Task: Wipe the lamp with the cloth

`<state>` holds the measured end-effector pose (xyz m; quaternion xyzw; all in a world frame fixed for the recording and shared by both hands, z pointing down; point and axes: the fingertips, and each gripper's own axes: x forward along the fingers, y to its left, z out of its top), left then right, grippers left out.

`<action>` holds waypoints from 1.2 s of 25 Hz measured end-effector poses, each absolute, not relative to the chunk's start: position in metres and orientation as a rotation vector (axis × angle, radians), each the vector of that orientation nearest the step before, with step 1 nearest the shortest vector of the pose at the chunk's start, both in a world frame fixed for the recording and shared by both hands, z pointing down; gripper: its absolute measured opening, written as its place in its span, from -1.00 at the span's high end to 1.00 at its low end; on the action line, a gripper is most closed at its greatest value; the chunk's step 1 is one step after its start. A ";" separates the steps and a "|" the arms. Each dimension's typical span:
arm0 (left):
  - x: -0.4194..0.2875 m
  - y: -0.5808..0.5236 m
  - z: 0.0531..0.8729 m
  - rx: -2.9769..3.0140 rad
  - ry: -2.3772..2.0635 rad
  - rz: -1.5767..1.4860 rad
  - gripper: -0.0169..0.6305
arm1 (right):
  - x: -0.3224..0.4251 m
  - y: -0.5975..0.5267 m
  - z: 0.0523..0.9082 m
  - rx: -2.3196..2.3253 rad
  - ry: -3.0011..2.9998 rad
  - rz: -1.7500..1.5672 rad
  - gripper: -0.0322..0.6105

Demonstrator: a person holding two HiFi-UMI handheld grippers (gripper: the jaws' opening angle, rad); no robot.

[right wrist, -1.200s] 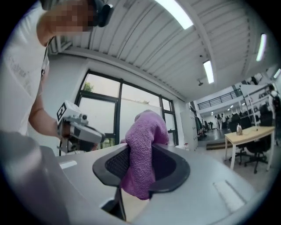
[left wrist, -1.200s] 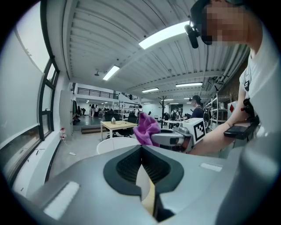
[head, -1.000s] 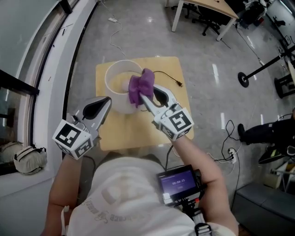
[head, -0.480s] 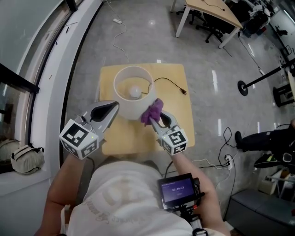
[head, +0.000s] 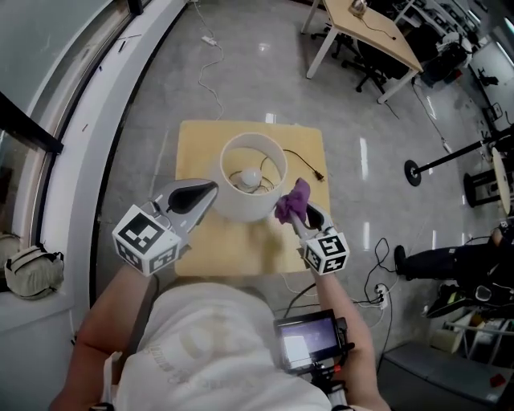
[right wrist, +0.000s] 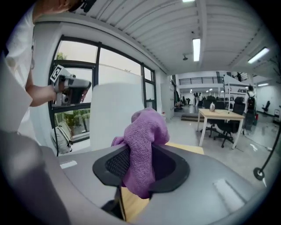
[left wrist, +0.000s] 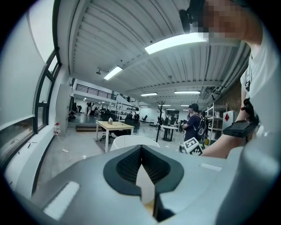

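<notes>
A lamp with a white drum shade (head: 241,207) and a bare bulb (head: 251,177) stands on a small wooden table (head: 233,245). My right gripper (head: 295,215) is shut on a bunched purple cloth (head: 292,201), which lies against the shade's right side near the base. In the right gripper view the cloth (right wrist: 147,132) bulges out over the jaws of the right gripper (right wrist: 139,151), with the shade (right wrist: 118,114) just behind. My left gripper (head: 210,189) points at the shade's left side, shut and holding nothing. The left gripper (left wrist: 141,148) shows the shade (left wrist: 131,141) just beyond its tips.
The lamp's black cord and plug (head: 309,164) lie on the table behind the shade. A window wall runs along the left, with a bag (head: 28,269) on the floor. A desk (head: 365,24), a floor stand (head: 414,171) and floor cables (head: 377,289) are to the right.
My right gripper has carried the cloth down from the shade's top rim to its lower right side. The left gripper has stayed beside the shade's left.
</notes>
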<state>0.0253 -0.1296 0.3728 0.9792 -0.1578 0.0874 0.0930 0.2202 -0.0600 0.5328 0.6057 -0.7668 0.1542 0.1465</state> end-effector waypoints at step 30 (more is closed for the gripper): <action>-0.025 -0.146 0.366 2.863 -0.531 0.062 0.95 | 0.058 -0.157 0.473 0.155 -1.809 0.007 0.43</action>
